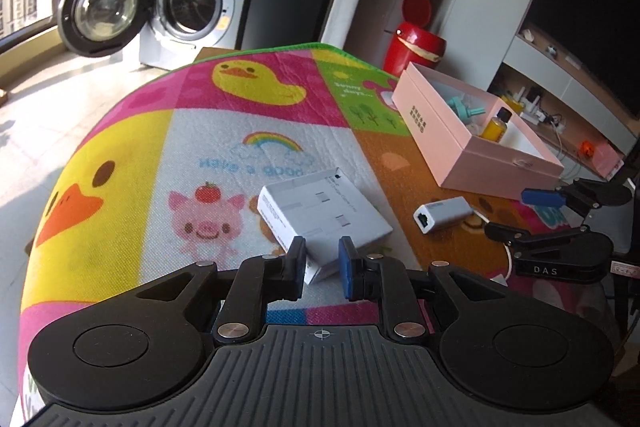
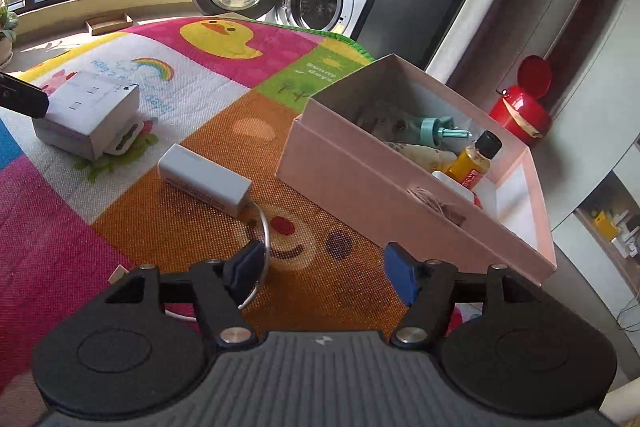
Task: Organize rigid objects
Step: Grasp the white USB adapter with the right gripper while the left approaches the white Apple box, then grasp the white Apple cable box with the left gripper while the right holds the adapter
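Observation:
A white box point(image 1: 326, 217) lies on the cartoon mat point(image 1: 224, 131). My left gripper point(image 1: 322, 269) stands with its jaws on either side of the box's near corner; I cannot tell if they press it. The box also shows in the right wrist view point(image 2: 86, 115), with a left finger point(image 2: 22, 95) at its edge. A grey adapter point(image 1: 442, 213) with a white cable lies to the right, also in the right wrist view point(image 2: 206, 183). My right gripper point(image 2: 324, 273) is open and empty above the mat, near the pink box point(image 2: 400, 187). It also shows in the left wrist view point(image 1: 520, 215).
The open pink box point(image 1: 472, 143) holds a yellow bottle point(image 2: 474, 159), a teal pump point(image 2: 438, 131) and other items. A red bin point(image 1: 416, 43) stands behind it. A washing machine point(image 1: 188, 3) with its door open is beyond the mat. A TV shelf point(image 1: 560, 83) is at the right.

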